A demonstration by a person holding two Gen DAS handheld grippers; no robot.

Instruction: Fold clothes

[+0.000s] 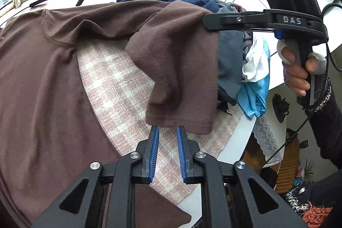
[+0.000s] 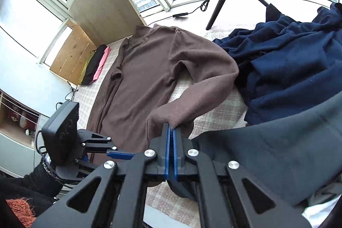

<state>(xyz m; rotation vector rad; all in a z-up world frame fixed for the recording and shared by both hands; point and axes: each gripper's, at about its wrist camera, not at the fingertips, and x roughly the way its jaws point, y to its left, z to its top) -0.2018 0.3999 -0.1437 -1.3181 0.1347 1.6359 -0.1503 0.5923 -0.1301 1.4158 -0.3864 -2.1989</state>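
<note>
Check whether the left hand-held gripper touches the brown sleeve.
Apart. In the left wrist view, the open left hand-held gripper sits just below the brown sleeve cuff, gripping nothing.

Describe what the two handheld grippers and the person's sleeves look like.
Both grippers are black, with linkage arms joined by silver bolts and blue ribbed pads lining the fingers. The right gripper has a pistol handle, white "DAS" lettering, a blue trigger piece, a camera block on top and a trailing black cable. The sleeve is dark knit with a speckled cuff.

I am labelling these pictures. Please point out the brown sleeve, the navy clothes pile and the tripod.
brown sleeve (image 1: 181, 69), left wrist view, hanging cuff part.
navy clothes pile (image 2: 288, 61), right wrist view, middle folds.
tripod (image 2: 218, 8), right wrist view, front leg.
</note>
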